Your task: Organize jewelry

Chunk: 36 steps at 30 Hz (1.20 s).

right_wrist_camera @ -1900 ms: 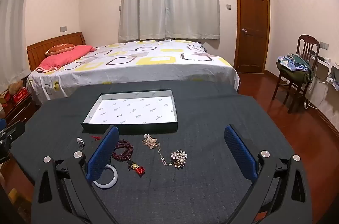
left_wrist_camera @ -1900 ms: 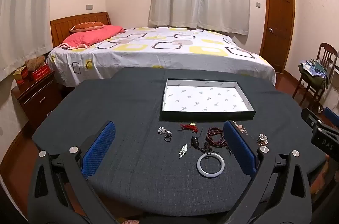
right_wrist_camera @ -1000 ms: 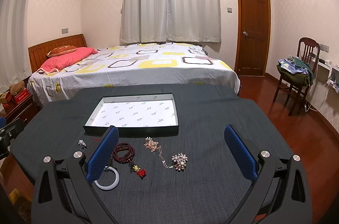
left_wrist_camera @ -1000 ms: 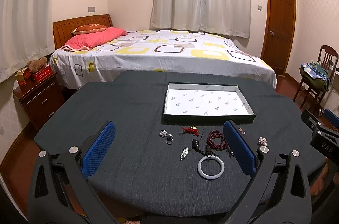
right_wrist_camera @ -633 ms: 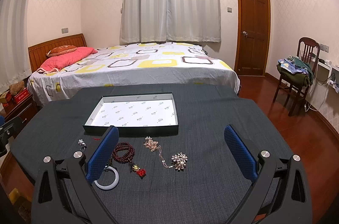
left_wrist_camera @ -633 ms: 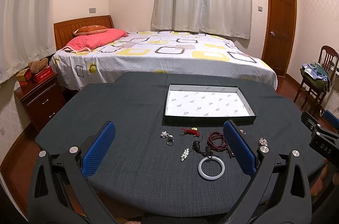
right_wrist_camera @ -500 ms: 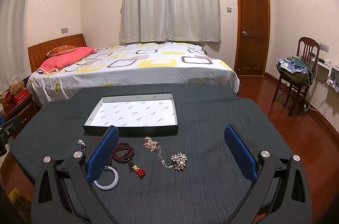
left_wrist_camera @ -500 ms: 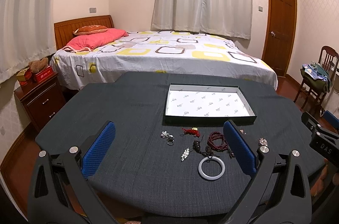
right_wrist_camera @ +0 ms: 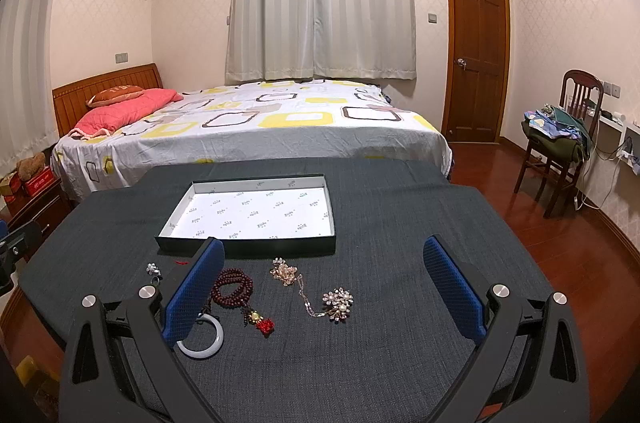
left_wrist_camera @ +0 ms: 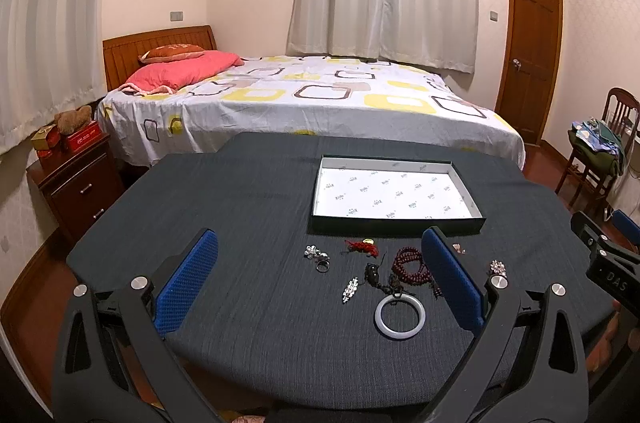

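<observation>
Both the left gripper and the right gripper hover spread wide and empty above the table, probably sizing up a first pick, since the jewelry lies loose just ahead of their fingertips, short of the bare tray beyond.

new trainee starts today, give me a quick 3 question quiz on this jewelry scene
1. True or false: the tray already holds jewelry.
2. Which lies nearest the right gripper: A) brooch B) ring C) red tassel charm?
3. Fill in: the white bangle lies on the ____ , outside the tray.

Key: 1 false, it is empty. 2 A. 3 table.
</observation>
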Available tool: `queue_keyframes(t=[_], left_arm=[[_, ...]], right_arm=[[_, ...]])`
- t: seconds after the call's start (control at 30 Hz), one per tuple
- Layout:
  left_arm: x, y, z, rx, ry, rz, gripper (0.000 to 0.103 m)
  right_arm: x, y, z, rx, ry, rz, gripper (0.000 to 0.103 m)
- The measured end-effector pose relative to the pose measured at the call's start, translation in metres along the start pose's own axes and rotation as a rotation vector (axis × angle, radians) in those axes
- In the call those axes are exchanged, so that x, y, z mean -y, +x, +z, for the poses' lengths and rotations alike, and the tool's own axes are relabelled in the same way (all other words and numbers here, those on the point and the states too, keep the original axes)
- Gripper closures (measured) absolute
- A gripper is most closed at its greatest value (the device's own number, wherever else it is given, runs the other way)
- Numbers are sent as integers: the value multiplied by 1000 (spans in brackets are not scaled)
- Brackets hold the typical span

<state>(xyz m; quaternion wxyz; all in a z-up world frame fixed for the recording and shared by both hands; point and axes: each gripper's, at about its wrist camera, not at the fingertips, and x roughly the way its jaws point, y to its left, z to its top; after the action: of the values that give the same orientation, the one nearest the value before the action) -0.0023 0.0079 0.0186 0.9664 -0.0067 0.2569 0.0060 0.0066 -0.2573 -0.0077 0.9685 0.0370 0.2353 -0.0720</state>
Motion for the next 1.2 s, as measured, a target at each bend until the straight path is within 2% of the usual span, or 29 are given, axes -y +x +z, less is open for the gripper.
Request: queue_keyframes(t=[1.2], left_arm=[[-10, 1, -10, -6, -4, 0, 4]], right_arm=[[2, 2, -4, -11, 0, 1, 6]])
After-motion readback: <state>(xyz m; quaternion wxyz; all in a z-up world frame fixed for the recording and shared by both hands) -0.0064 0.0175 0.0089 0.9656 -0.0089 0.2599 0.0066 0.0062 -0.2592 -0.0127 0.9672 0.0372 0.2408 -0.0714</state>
